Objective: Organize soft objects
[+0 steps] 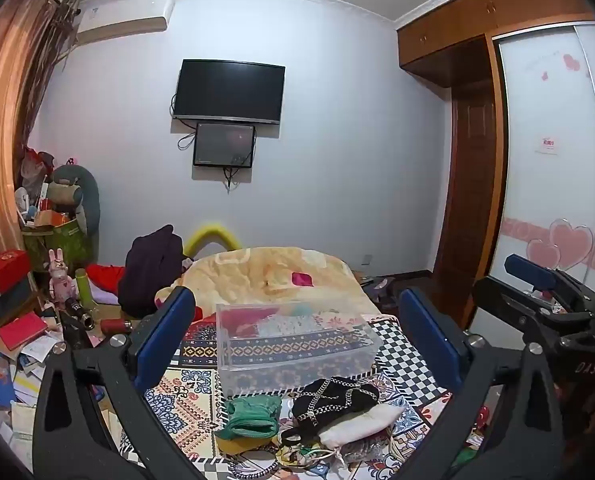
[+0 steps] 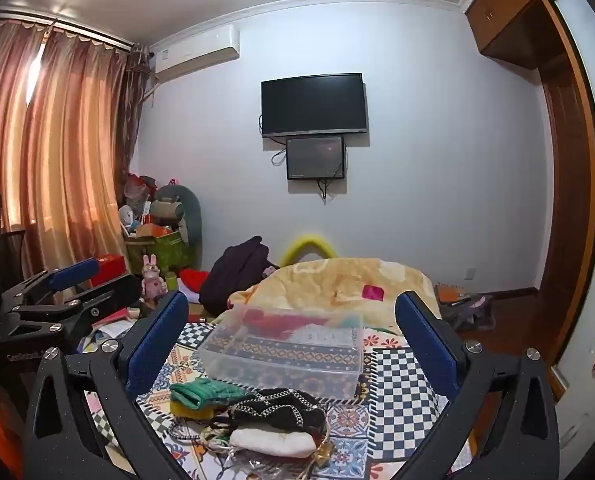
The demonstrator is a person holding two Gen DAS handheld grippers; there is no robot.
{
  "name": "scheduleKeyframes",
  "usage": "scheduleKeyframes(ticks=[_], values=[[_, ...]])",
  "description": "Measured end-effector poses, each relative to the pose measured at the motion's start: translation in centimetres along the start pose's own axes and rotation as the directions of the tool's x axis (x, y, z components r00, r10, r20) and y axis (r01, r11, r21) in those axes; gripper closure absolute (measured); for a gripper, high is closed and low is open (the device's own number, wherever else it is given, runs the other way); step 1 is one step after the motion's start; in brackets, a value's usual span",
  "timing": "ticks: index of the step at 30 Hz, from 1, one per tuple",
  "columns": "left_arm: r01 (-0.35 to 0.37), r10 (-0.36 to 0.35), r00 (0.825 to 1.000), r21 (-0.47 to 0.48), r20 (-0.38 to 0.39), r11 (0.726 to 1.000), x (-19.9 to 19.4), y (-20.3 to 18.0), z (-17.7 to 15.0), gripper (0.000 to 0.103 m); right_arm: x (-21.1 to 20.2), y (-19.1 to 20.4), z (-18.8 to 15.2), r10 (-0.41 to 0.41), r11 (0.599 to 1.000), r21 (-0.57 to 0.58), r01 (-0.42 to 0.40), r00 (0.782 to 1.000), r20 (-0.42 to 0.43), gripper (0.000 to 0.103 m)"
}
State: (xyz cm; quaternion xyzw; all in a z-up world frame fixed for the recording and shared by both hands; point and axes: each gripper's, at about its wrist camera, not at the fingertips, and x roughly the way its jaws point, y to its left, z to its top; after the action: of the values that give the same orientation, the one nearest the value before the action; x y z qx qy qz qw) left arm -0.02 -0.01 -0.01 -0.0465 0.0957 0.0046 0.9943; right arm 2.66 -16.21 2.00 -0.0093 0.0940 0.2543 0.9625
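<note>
A: Left gripper (image 1: 297,332)?
B: Spread wide, blue pads far apart, holding nothing. Hovering above the patterned bedspread (image 1: 409,356), clear of the pile.

A: Right gripper (image 2: 293,334)?
B: Equally wide, empty, raised over the same bedspread. Also visible at the right edge of the left wrist view, beside the left gripper.

A: Soft objects?
B: Heaped at the near end of the bed. Green knit cloth (image 1: 253,416) on the left, over something yellow. Black knitted piece (image 1: 337,398) with a pale zigzag just right of it, touching. White pouch (image 1: 361,424) partly tucked under the black piece, on its near right. Tangled cords and smaller bits nearer still, too jumbled to name.

A: Container?
B: Clear plastic box (image 1: 297,344) just beyond the pile, open on top, lying between the two pads in both views. Red and pale fabrics seen through its far part; whether inside or behind, impossible to tell.

A: Beyond that?
B: Yellow blanket (image 1: 281,272) at the far end, dark jacket (image 1: 151,268) to its left, black television (image 1: 229,92) on the far wall.
</note>
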Motion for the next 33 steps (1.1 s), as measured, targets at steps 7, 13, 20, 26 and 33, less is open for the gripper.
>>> scheduleKeyframes(ticks=[7, 13, 20, 26, 33], values=[[-0.006, 0.006, 1.0, 0.027, 0.007, 1.0, -0.15, -0.71, -0.68, 0.0, -0.25, 0.22, 0.07, 0.006, 1.0, -0.002, -0.006, 1.0, 0.005, 0.0], [-0.003, 0.003, 1.0, 0.03, -0.004, 1.0, 0.09, -0.55, -0.42, 0.0, -0.46, 0.22, 0.69, 0.007, 1.0, 0.0, -0.007, 1.0, 0.006, 0.0], [-0.007, 0.007, 1.0, 0.037, -0.003, 0.999, 0.11, -0.76, -0.57, 0.0, -0.46, 0.26, 0.16, 0.01, 1.0, 0.0, -0.01, 1.0, 0.012, 0.0], [-0.008, 0.008, 1.0, 0.038, -0.004, 0.999, 0.15, -0.85, -0.49, 0.0, -0.52, 0.24, 0.18, 0.01, 1.0, 0.005, -0.01, 1.0, 0.012, 0.0], [-0.003, 0.004, 1.0, 0.038, -0.006, 0.999, 0.28, -0.95, -0.62, 0.0, -0.51, 0.17, 0.24, 0.011, 1.0, 0.007, -0.011, 1.0, 0.013, 0.0]])
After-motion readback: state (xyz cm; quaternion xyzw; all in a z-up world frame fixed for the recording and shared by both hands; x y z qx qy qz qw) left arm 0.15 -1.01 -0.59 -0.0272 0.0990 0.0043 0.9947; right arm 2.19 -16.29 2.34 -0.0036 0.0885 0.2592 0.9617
